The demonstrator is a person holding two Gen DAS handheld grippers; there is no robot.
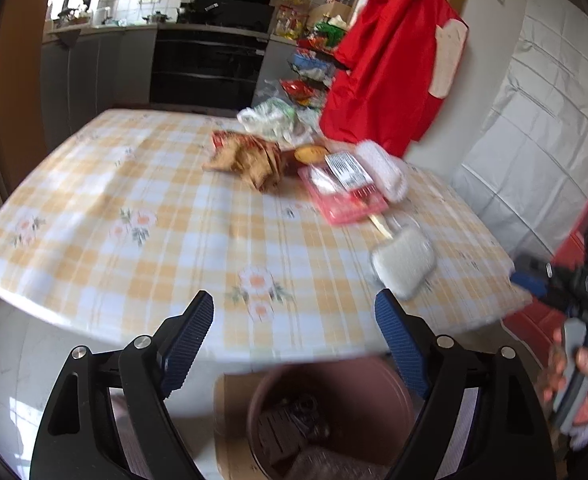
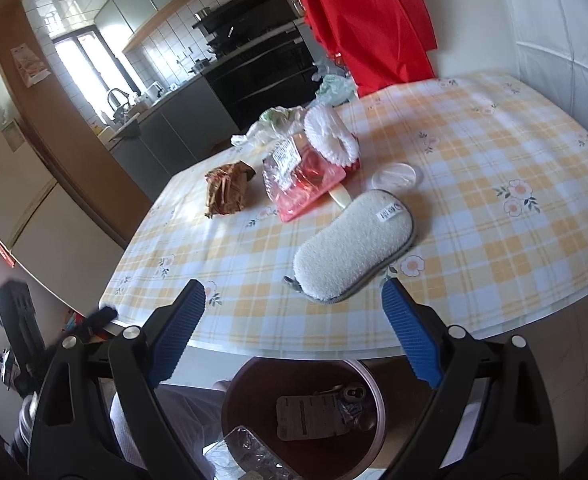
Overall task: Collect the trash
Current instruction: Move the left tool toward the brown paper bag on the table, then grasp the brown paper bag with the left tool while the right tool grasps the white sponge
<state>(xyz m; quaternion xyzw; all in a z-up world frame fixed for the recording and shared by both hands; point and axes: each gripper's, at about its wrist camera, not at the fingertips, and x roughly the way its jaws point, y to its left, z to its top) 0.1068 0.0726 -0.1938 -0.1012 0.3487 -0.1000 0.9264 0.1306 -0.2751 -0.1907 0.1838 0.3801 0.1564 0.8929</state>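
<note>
A brown bin (image 1: 390, 384) (image 2: 254, 380) stands on the floor below the table's front edge, with wrappers inside. On the checked tablecloth lie a crumpled brown wrapper (image 1: 250, 158) (image 2: 226, 192), a red clear plastic package (image 1: 342, 192) (image 2: 302, 184), a white foam net (image 1: 386, 168) (image 2: 330, 136), a grey-white sponge pad (image 1: 404, 264) (image 2: 354, 248), a clear round lid (image 2: 396, 176) and white plastic bags (image 1: 270, 118) (image 2: 278, 120). My left gripper (image 1: 294, 332) is open and empty above the bin. My right gripper (image 2: 294, 320) is open and empty above the bin, near the sponge pad.
The table (image 1: 114, 208) (image 2: 514, 152) has a yellow checked cloth. A red apron (image 1: 390, 48) (image 2: 366, 20) hangs at the table's far side. Kitchen counter and black oven (image 1: 210, 52) stand behind. The right hand and its gripper (image 1: 574, 300) show at the left view's right edge.
</note>
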